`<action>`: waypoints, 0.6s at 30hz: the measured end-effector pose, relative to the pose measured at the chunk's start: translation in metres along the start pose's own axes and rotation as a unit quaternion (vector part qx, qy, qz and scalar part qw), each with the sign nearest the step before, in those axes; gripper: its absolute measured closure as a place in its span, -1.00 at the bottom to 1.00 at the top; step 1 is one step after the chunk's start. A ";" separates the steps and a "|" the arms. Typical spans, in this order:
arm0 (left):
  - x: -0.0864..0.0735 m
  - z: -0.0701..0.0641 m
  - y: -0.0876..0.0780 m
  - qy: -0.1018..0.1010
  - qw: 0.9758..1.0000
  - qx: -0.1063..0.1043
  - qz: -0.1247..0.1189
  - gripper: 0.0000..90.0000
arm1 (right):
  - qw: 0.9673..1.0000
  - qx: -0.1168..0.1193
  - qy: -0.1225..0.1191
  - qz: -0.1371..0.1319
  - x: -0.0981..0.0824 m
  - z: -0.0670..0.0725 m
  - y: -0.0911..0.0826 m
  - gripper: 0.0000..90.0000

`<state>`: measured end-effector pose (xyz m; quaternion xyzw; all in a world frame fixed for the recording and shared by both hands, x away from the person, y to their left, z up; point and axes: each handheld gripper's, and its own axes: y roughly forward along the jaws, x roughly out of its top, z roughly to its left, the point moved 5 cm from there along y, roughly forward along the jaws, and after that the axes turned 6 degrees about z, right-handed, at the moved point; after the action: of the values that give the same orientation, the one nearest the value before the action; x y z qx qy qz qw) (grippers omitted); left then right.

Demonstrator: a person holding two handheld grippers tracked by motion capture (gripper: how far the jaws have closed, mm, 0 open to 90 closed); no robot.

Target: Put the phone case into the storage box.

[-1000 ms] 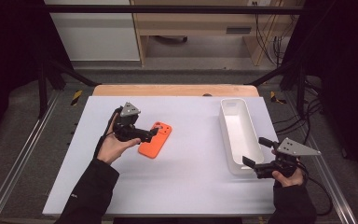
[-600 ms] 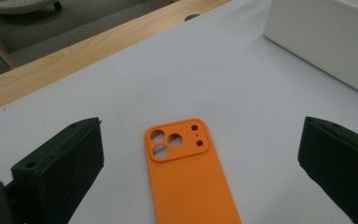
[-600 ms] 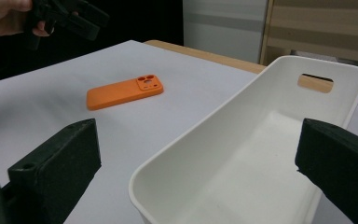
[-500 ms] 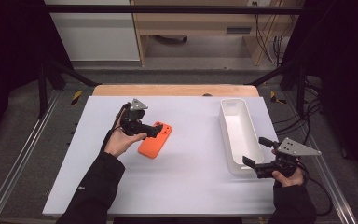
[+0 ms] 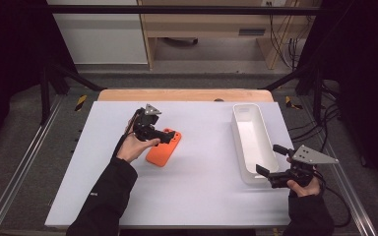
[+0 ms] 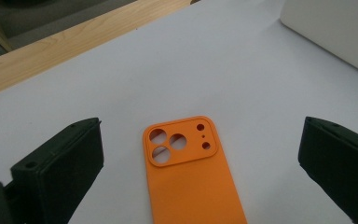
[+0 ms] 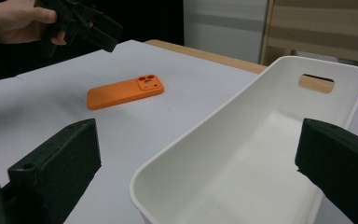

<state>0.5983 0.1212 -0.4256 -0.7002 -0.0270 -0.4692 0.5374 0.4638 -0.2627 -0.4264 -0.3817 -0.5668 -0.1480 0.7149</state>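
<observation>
Hovering our left gripper (image 6: 191,154) wide open over the case (image 6: 191,182), probably to grasp it (right gripper (image 5: 271,162), at 4 o'clock, gapes empty at the bin (image 5: 253,142)).

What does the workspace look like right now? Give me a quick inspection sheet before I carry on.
Surface: white table, wooden edge at the far side.
Job's things: orange phone case lying flat, camera cut-outs up; white bin at the right, empty.
Clutter: nothing seen.
Grippers: left gripper open, hovering over the case, jaws either side, not touching; right gripper open at the bin's near end.
Cables: one trails from the right gripper; more hang off the far right.
Surroundings: dark frame, grey floor, wooden furniture behind.
</observation>
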 end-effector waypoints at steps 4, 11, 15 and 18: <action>-0.001 0.001 0.007 -0.001 1.000 -0.002 0.009 -1.00 | 1.000 0.000 0.000 0.000 0.000 0.000 0.000 -0.99; -0.004 0.000 0.020 -0.003 1.000 -0.002 0.029 -1.00 | 1.000 0.001 0.000 0.001 0.000 0.000 0.000 -0.99; -0.006 0.001 0.023 -0.007 0.999 -0.002 0.031 -1.00 | 1.000 0.001 0.001 0.001 0.000 0.000 0.000 -0.99; -0.010 0.003 0.027 -0.013 0.999 -0.001 0.039 -1.00 | 1.000 0.000 0.000 0.001 0.000 0.000 0.000 -0.99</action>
<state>0.6089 0.1172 -0.4518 -0.7070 -0.0064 -0.4390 0.5545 0.4638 -0.2623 -0.4266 -0.3823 -0.5661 -0.1470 0.7154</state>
